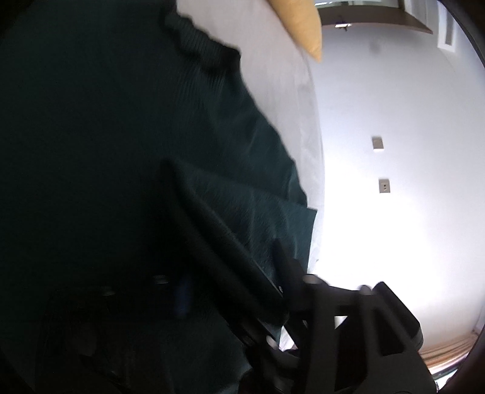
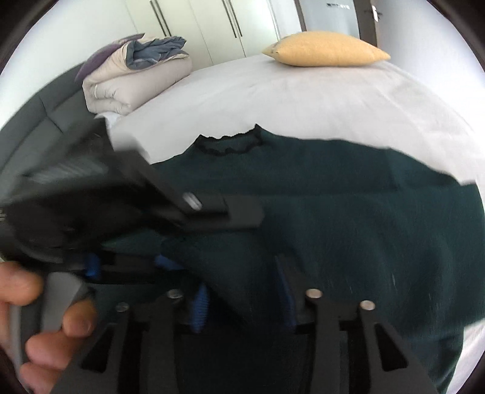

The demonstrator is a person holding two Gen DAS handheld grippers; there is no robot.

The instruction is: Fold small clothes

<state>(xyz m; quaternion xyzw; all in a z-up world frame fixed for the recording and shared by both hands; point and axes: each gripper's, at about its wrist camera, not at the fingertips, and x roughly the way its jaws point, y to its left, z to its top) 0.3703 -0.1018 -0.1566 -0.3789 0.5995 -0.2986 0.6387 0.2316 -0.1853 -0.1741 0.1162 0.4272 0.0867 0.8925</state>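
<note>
A dark green knitted sweater (image 2: pixel 348 218) lies spread on the white bed sheet (image 2: pixel 288 100), its frilled collar (image 2: pixel 230 145) pointing away. My right gripper (image 2: pixel 239 278) stands open low over the sweater's near part, with a raised fold of the knit between its blue pads (image 2: pixel 198 309). My left gripper (image 2: pixel 188 239) comes in from the left, blurred, held by a hand (image 2: pixel 36 318), and its fingers straddle the same fold. In the left wrist view the sweater (image 1: pixel 121 136) fills the dark left side. My left gripper (image 1: pixel 233 272) is too dark there to read its jaws.
A yellow pillow (image 2: pixel 327 50) lies at the far end of the bed and a folded duvet (image 2: pixel 136 81) at the far left corner. White wardrobe doors (image 2: pixel 212 24) stand behind. The bed's edge (image 1: pixel 315 151) drops off beside a white wall with sockets (image 1: pixel 384 185).
</note>
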